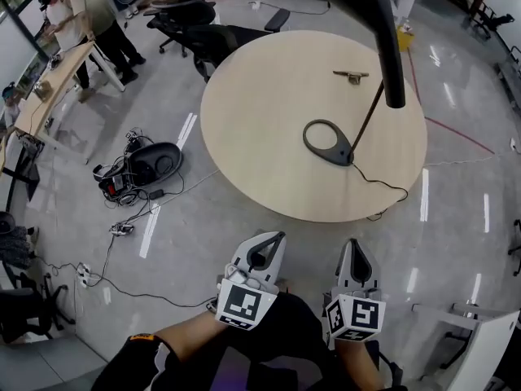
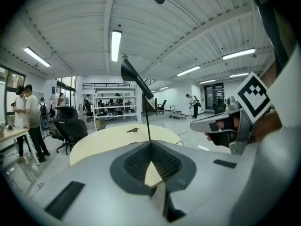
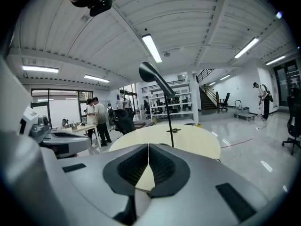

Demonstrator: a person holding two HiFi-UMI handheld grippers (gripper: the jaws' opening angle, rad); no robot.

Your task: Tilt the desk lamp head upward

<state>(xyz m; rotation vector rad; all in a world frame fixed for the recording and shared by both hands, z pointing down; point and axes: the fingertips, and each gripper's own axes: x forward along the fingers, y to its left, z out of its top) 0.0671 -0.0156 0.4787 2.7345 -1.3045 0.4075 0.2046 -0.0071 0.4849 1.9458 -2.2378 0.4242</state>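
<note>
A black desk lamp stands on the right side of a round wooden table [image 1: 260, 112]. Its ring base [image 1: 328, 141] carries a thin stem, and the long head [image 1: 376, 23] slopes down toward me. Both grippers are held low in front of the table's near edge, well short of the lamp. My left gripper [image 1: 277, 237] is shut with nothing in it, and so is my right gripper [image 1: 356, 244]. The left gripper view has the lamp head [image 2: 131, 72] straight ahead over the closed jaws. In the right gripper view the lamp head [image 3: 155, 76] also stands ahead.
A small brownish object [image 1: 351, 76] lies on the table behind the lamp. The lamp cord [image 1: 383, 187] runs off the near edge. Black office chairs [image 1: 203, 35] stand at the far left of the table. Cables and a black device [image 1: 146, 165] lie on the floor. Two people [image 1: 81, 15] stand at a desk.
</note>
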